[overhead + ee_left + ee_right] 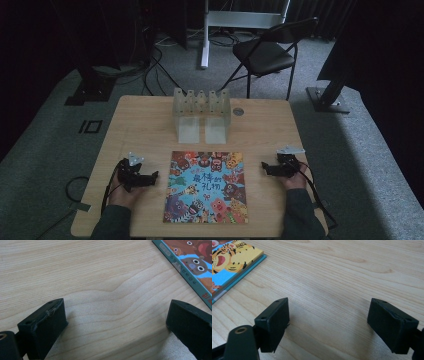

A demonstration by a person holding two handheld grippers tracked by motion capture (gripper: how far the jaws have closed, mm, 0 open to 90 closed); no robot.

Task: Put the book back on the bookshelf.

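A colourful picture book (pixel 206 187) with cartoon animals lies flat, cover up, on the wooden table (pixel 140 125) near its front edge. My left gripper (pixel 152 176) rests on the table just left of the book, jaws open with only bare wood between them; the book's teal edge (pixel 185 267) shows at the upper right of the left gripper view. My right gripper (pixel 263 167) sits just right of the book, also open and empty. In the right gripper view the book's corner (pixel 234 260) lies at the upper left.
A clear plastic rack (pixel 201 114) with several upright slots stands behind the book at the table's middle back. A small round disc (pixel 238 111) lies to its right. A black folding chair (pixel 267 50) and stand legs are on the floor beyond.
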